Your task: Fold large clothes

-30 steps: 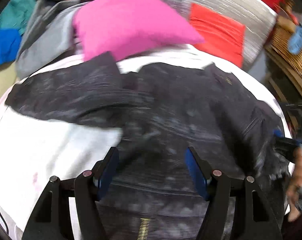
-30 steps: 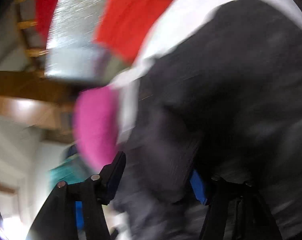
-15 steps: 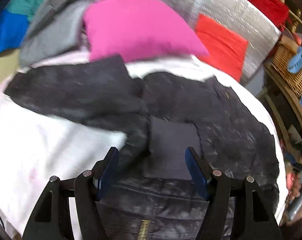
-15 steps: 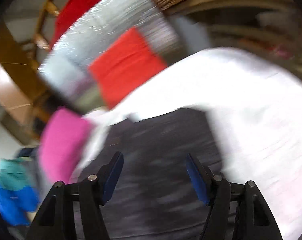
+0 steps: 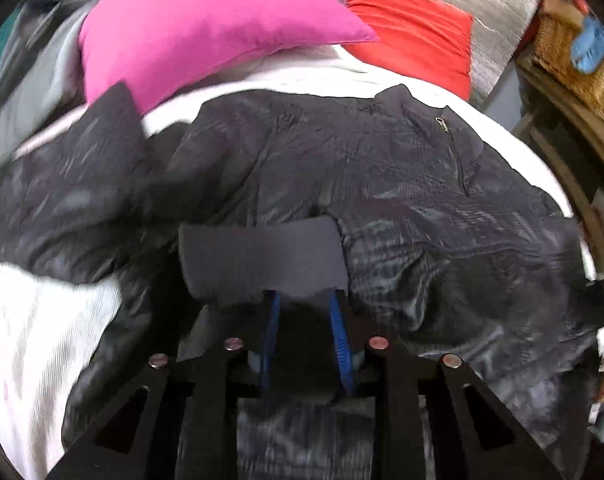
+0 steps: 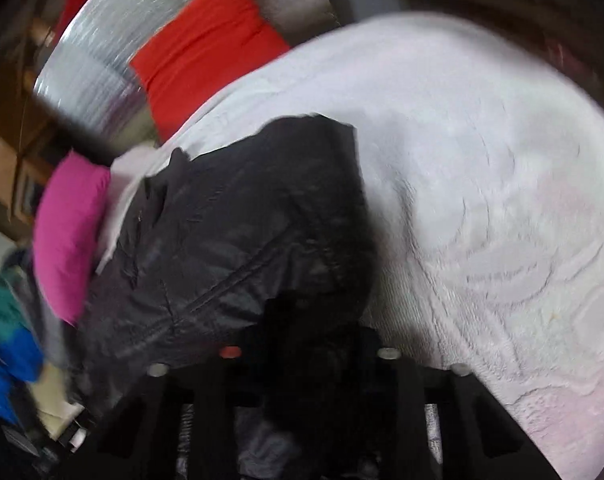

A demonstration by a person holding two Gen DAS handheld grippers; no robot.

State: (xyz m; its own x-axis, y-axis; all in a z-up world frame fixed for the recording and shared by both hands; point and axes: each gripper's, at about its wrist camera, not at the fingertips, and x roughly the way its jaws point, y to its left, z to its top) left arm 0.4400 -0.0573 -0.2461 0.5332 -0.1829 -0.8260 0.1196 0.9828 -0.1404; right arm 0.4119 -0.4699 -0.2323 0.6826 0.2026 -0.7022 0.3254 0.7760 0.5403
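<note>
Fabric now sits between my left fingers (image 5: pixel 304 320), which half a second ago stood wide apart above the black jacket (image 5: pixel 342 184); they have drawn in close and pinch the ribbed grey cuff (image 5: pixel 262 256) of a sleeve that lies folded across the jacket's middle. A narrow gap is left between the blue pads (image 5: pixel 271 332), filled with dark cloth, so I judge this a grip on the cuff rather than a full close. My right fingers (image 6: pixel 310 344) have changed too: they were spread and empty over the dark cloth a moment back, and now they are buried in a bunched fold of the jacket near its edge, the pads hidden under the fabric, so I read them as clamped on it though the tips cannot be seen. The jacket lies spread on the white bed cover (image 6: pixel 482 184), its collar and zip pull (image 5: pixel 440 122) towards the pink pillow (image 5: pixel 206 20) and red pillow (image 5: pixel 414 28), one sleeve flung out to the left across the cover. With both sides taken up, the first sleeve is in and I seem set to carry the next fold, likely bringing the right edge over the middle. Slippery shell cloth may slide out of a shallow pinch, so I would lift low and keep the fold flat.
</note>
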